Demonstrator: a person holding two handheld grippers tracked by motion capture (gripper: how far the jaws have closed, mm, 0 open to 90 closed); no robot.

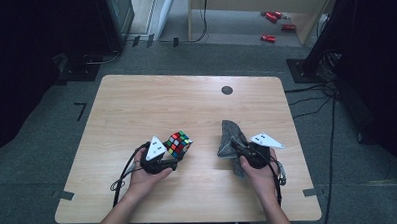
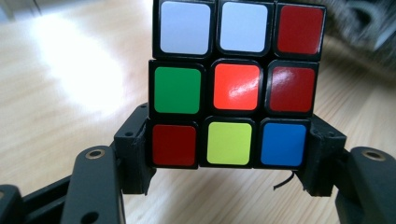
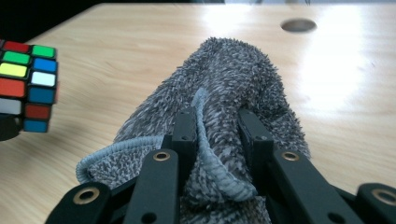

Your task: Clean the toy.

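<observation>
left tongs point(image 1: 174, 154): clamped on the puzzle cube point(image 2: 236, 84), just above the counter point(image 1: 136, 109)
right tongs point(image 1: 233, 144): pinching a fold of the grey cloth point(image 3: 233, 93), right of the cube

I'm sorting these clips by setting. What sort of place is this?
Probably a lab or workshop room rather than a home: a bare wooden table on grey carpet, loose cables trailing across the floor, and dark equipment stands at the edges.

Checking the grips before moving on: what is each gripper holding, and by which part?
The left gripper clamps the puzzle cube by its bottom layer's two sides. The right gripper pinches a fold of the grey cloth.
</observation>
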